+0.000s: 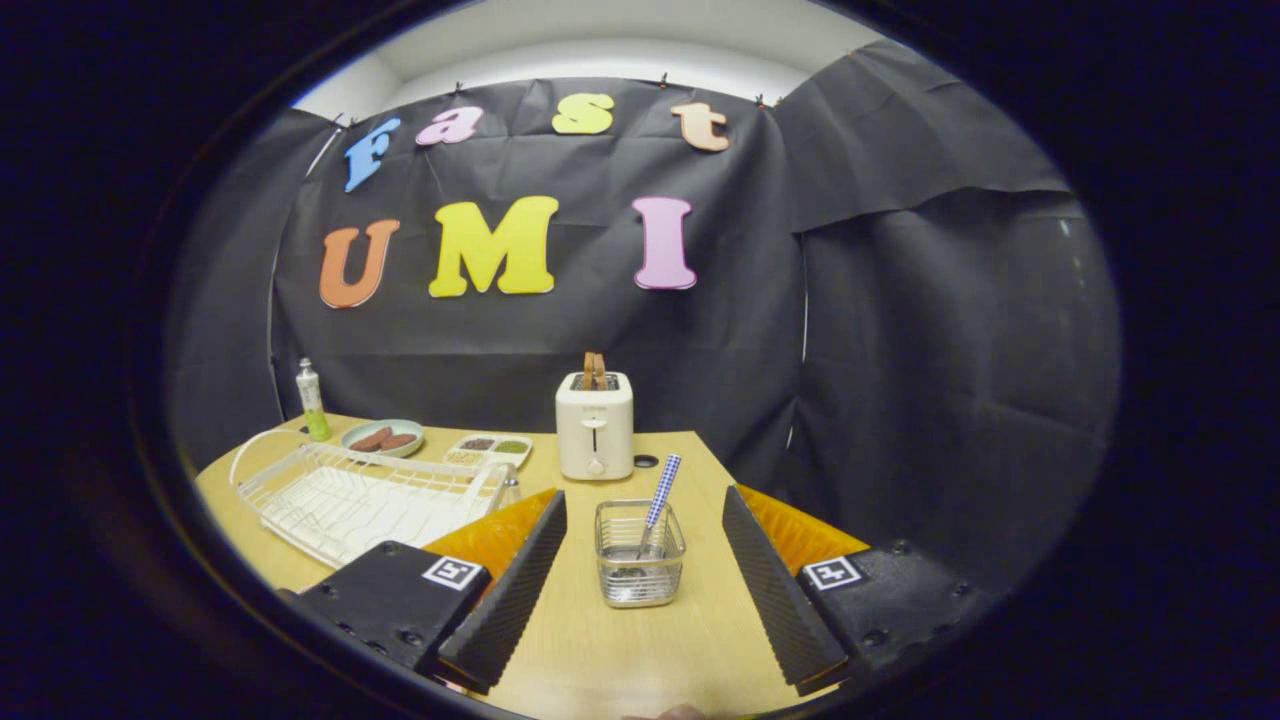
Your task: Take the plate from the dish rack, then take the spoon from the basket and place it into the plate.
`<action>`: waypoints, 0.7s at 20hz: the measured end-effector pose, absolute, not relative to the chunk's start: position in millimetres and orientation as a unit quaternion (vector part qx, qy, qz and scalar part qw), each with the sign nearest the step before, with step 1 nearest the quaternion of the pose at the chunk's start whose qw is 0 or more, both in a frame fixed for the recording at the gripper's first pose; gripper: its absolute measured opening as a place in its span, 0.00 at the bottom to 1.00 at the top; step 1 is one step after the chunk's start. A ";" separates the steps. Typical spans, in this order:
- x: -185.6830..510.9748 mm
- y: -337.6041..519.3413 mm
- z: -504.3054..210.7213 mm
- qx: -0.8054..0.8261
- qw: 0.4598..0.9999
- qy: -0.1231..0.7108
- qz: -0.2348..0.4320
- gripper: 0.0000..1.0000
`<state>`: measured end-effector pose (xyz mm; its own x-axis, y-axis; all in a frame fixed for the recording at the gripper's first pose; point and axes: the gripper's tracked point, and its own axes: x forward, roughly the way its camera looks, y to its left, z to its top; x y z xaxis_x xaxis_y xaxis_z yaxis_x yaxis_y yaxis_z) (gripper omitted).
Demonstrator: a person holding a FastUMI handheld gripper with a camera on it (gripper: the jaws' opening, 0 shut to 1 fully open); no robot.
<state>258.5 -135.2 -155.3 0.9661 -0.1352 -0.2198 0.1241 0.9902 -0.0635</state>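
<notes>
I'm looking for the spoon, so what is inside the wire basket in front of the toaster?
The basket between the open gripper fingers holds a spoon standing tilted, its checked handle poking above the rim. The spoon's bowl end is blurred behind the wire mesh.

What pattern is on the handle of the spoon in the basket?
Blue-and-white check on the spoon, in the gripper view; the gripper is open.

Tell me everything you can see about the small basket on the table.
The basket is a small, square, shiny metal wire container standing upright on the wooden table. A spoon with a blue-checked handle leans inside it, handle up. It sits just ahead of the gripper, between the lines of its open jaws, untouched, in front of the toaster.
</notes>
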 end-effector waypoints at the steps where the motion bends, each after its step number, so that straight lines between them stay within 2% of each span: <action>1: 273.1 -140.9 -158.5 -0.026 0.991 0.115 -0.066 1.00; 5: 324.9 -151.4 -171.2 -0.007 0.990 0.136 -0.043 1.00; 11: 387.6 -169.3 -198.6 0.019 0.980 0.192 -0.044 1.00; 14: 403.0 -174.3 -220.6 0.005 0.972 0.229 -0.048 0.93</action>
